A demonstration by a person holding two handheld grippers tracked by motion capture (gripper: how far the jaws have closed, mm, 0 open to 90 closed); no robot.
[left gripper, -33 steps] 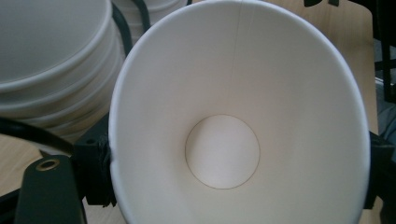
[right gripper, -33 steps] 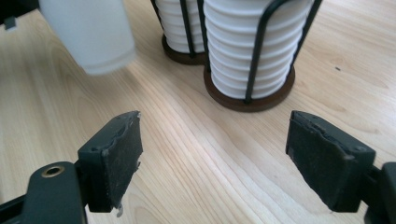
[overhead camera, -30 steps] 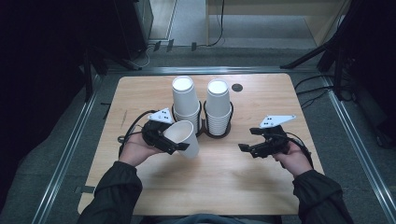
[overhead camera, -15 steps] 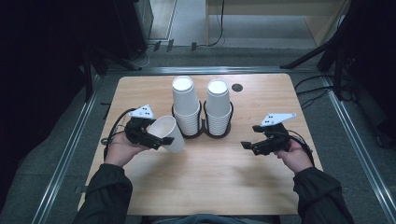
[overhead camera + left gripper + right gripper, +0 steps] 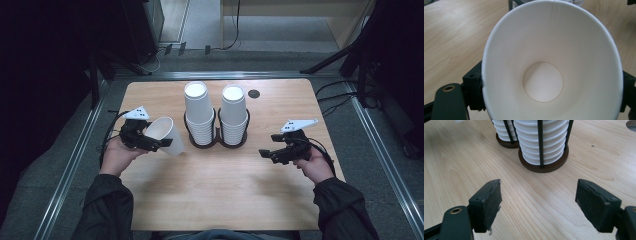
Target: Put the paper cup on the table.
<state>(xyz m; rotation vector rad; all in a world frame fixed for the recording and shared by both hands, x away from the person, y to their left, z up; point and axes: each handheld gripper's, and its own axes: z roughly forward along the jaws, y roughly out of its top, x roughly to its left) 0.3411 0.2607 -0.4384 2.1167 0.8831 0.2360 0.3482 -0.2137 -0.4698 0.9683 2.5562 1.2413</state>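
My left tongs [image 5: 159, 143] hold a paper cup [image 5: 165, 134] by its sides, tipped, mouth toward me, left of the two cup stacks [image 5: 199, 111]. My right tongs [image 5: 265, 154] have just been closing, nothing between them. I think the bench [image 5: 220, 200] below is where it goes.

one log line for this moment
left tool: shut on paper cup, clear of stacks | right tool: empty, jaws just closing a bit | cup stacks: in holder

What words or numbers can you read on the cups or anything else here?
None: no words, numbers or signs can be read in these pictures.
The white paper cup held in the left gripper is plain inside and out.
The two stacks of white paper cups in the black wire holder are plain too.
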